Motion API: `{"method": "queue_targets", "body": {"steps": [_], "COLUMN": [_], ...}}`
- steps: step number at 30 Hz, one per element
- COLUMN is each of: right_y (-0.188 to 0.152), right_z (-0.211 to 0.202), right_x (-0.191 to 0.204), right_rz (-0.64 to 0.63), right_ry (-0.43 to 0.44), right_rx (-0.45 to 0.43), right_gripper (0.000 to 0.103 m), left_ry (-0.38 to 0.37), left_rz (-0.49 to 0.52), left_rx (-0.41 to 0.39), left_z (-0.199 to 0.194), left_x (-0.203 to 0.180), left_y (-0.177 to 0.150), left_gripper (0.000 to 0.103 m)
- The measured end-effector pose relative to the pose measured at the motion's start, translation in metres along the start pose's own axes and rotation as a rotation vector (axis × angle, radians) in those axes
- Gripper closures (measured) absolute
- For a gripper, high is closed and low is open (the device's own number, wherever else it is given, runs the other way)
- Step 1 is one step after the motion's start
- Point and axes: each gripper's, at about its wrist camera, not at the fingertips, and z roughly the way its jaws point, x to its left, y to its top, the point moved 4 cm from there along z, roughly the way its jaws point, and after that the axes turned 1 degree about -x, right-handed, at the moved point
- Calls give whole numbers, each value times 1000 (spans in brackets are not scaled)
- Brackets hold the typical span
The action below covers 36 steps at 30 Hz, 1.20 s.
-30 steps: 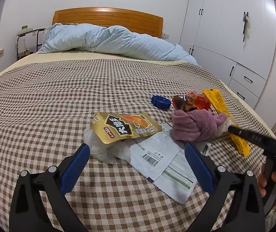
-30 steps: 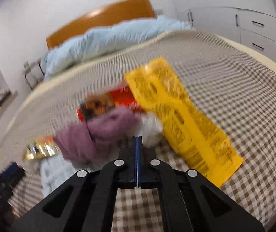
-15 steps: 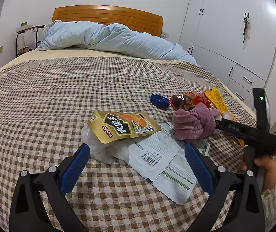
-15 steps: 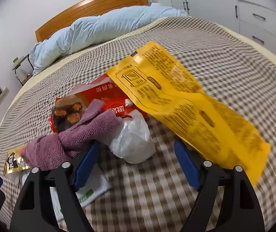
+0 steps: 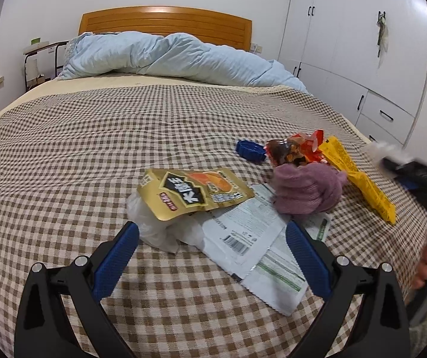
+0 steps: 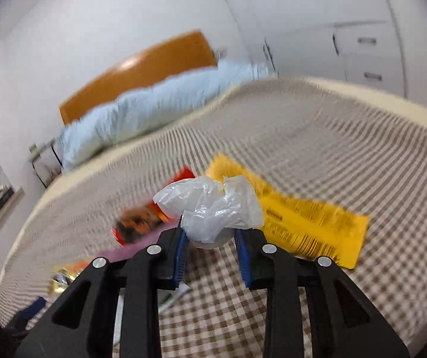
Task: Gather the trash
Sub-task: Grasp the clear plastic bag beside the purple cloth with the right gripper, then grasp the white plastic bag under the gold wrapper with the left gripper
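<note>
Plastic wad (image 6: pixel 210 211), base hidden btwn fingers (image 6: pixel 180 250)

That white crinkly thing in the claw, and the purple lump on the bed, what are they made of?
The white crinkly thing looks like thin plastic film: see-through, shiny, creased. The right claw has just closed on it. The purple lump looks like soft, fuzzy cloth, matte and bunched, probably a small towel.
</note>
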Motion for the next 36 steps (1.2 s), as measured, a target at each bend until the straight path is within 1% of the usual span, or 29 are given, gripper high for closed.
{"method": "queue_targets", "body": {"steps": [2, 4, 6, 7, 10, 11, 12, 13, 15, 16, 17, 19, 20, 22, 23, 24, 25, 27, 30, 32, 36], "right_y": [7, 9, 9, 8, 4, 4, 5, 5, 4, 4, 4, 2, 3, 3, 2, 2, 2, 1, 0, -1, -3], "right_z": [-15, -23, -21, -19, -13, -12, -10, -9, -11, -11, -10, -10, -8, -6, -6, -6, -6, -6, -7, -7, -7], "right_x": [6, 9, 12, 11, 7, 7, 7, 8, 10, 11, 12, 13, 13, 13, 13, 14, 14, 16, 20, 23, 28], "right_rz": [-3, -14, -25, -22, -5, 0, 2, 3, 3, -2, -5, -11, -13, -14, -13, -13, -13, -15, -20, -27, -39], "right_ry": [26, 29, 32, 34, 47, 47, 48, 53, 57, 57, 56, 56, 57, 58, 59, 59, 59, 60, 62, 64, 69], "right_rx": [-51, -83, -81, -75, -47, -46, -45, -44, -47, -47, -47, -45, -43, -42, -42, -43, -44, -43, -44, -45, -47], "right_gripper": [74, 74, 74, 74, 74, 74, 74, 74, 74, 74, 74, 74, 74, 74, 74, 74, 74, 74, 74, 74, 74], "left_ry": [28, 67, 92, 96, 92, 99, 114, 121, 116, 111, 108, 86, 78, 66, 65, 72, 77, 86, 87, 89, 67], "left_rz": [3, 9, 8, 1, -5, 3, 17, 21, 10, 1, -5, -25, -34, -39, -35, -28, -19, 4, 21, 21, 0], "left_rx": [9, 22, 40, 50, 112, 127, 153, 167, 181, 176, 170, 154, 152, 149, 145, 139, 132, 111, 61, 30, -47], "left_z": [2, 4, 8, 10, 23, 27, 33, 36, 42, 42, 42, 40, 40, 39, 38, 36, 33, 27, 17, 10, -9], "left_x": [4, 9, 15, 18, 21, 21, 20, 20, 23, 24, 25, 29, 30, 30, 29, 28, 26, 23, 20, 20, 22], "left_y": [0, 0, 2, 2, 2, 1, 0, -2, -1, 0, 2, 5, 4, 3, 3, 2, 2, 3, 7, 10, 20], "left_gripper": [7, 7, 7, 8, 8, 9, 16, 22, 27, 33, 37, 49, 52, 69, 74, 82, 86, 90, 92, 93, 93]}}
